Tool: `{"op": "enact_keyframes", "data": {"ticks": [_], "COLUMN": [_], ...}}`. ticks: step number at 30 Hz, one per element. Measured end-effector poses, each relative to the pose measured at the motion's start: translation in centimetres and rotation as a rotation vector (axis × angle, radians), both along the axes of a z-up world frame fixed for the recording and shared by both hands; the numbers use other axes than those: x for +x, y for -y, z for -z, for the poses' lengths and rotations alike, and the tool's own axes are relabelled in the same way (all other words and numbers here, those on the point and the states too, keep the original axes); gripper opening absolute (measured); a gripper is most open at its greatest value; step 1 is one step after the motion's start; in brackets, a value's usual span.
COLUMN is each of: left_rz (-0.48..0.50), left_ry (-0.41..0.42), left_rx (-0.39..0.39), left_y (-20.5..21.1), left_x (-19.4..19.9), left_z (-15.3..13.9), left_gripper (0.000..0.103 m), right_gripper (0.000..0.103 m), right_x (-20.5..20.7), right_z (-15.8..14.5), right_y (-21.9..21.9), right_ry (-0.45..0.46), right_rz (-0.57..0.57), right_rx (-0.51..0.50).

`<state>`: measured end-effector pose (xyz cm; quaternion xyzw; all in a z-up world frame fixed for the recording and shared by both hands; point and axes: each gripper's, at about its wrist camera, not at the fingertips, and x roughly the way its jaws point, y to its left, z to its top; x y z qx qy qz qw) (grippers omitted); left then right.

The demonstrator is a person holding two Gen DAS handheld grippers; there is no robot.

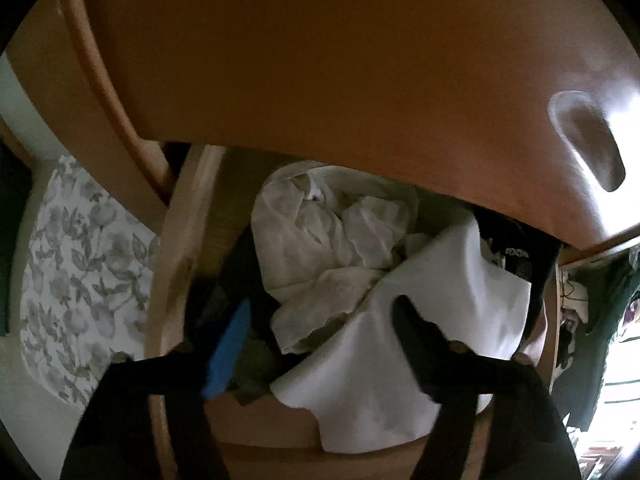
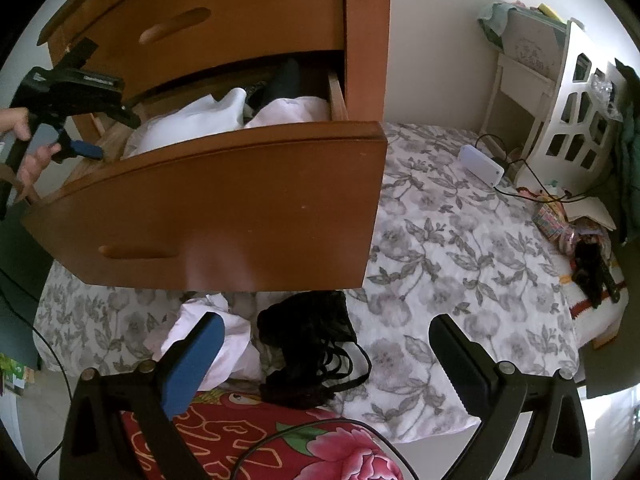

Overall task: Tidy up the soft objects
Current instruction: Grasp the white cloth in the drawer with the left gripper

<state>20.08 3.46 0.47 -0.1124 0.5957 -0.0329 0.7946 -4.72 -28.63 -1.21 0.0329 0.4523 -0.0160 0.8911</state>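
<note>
Left claw [image 1: 320, 332]: it points down into the open drawer [image 2: 208, 200] of a wooden dresser. The jaws stand partly apart. The blue-padded finger [image 1: 226, 356] sits at lower centre-left of the left wrist view among dark clothes; the black finger [image 1: 420, 340] lies on or over a smooth white cloth [image 1: 400, 340] at lower centre. Whether the pads press that cloth cannot be told. In the right wrist view the same claw [image 2: 112, 136] shows at the left edge, held by a person's hand [image 2: 28, 148], its tips over the drawer's left end.

Just above the claw tips in the left wrist view lies a crumpled cream garment [image 1: 320, 240], filling the centre of the drawer. A black item with white lettering [image 1: 516, 252] lies at the right, partly under the drawer above.

Right claw [image 2: 324, 364]: jaws wide apart, nothing between them. It hangs over the bed [image 2: 460, 260] at the bottom of the frame. Between its fingers and slightly above lies a black lace garment [image 2: 312, 344]; a pale pink garment [image 2: 228, 344] lies just behind the blue finger, touching the lace piece. A red floral cloth [image 2: 280, 448] sits at the bottom edge, with a black cable across it.
</note>
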Motion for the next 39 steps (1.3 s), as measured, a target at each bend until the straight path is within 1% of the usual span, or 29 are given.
{"op": "enact_keyframes", "data": {"ticks": [3, 7, 10, 12, 14, 16, 17, 19, 21, 23, 25, 33, 39], "left_rz": [-0.015, -0.035, -0.032, -0.027, -0.029, -0.021, -0.016, -0.020, -0.030, -0.042, -0.052, -0.079, -0.091], "left_ry": [-0.012, -0.031, -0.047, -0.054, -0.056, -0.049, -0.045, -0.038, -0.028, -0.018, -0.012, 0.024, 0.072], "left_rx": [0.013, 0.001, -0.005, -0.018, -0.033, -0.029, -0.029, -0.038, -0.052, -0.064, -0.074, -0.045, -0.030], "left_y": [0.1, -0.2, -0.3, -0.2, -0.2, -0.2, -0.1, -0.2, -0.4, -0.7, -1.0, -1.0, -1.2], "left_x": [0.4, 1.0, 1.2, 1.3, 1.4, 1.4, 1.3, 1.3, 1.2, 0.9, 0.8, 0.1, -1.1], "left_z": [0.7, 1.5, 2.3, 2.7, 2.8, 2.8, 2.8, 2.8, 2.6, 2.6, 2.5, 2.1, 1.1], "left_gripper": [0.065, 0.063, 0.059, 0.050, 0.045, 0.041, 0.036, 0.030, 0.020, 0.016, 0.015, 0.008, 0.005], "right_gripper": [0.103, 0.103, 0.103, 0.103, 0.103, 0.103, 0.103, 0.103, 0.103, 0.103, 0.103, 0.103, 0.103], "right_x": [0.0, 0.0, -0.1, -0.1, -0.1, -0.1, -0.1, -0.1, -0.1, -0.2, -0.1, -0.2, -0.4], "right_z": [0.0, 0.0, 0.0, 0.0, 0.0, 0.0, 0.0, 0.0, 0.0, -0.1, 0.0, -0.3, -0.7], "right_y": [0.1, 0.4, 0.4, 0.4, 0.5, 0.5, 0.4, 0.4, 0.4, 0.5, 0.4, 0.4, 0.5], "right_ry": [0.002, 0.004, 0.003, 0.004, 0.004, 0.003, 0.003, 0.002, 0.002, 0.003, 0.003, 0.010, 0.017], "right_rz": [0.000, 0.004, 0.005, 0.004, 0.005, 0.006, 0.007, 0.007, 0.005, 0.004, 0.005, 0.008, 0.014], "right_rx": [0.000, -0.001, -0.002, -0.006, -0.006, -0.007, -0.007, -0.007, -0.008, -0.009, -0.009, -0.010, -0.010]}}
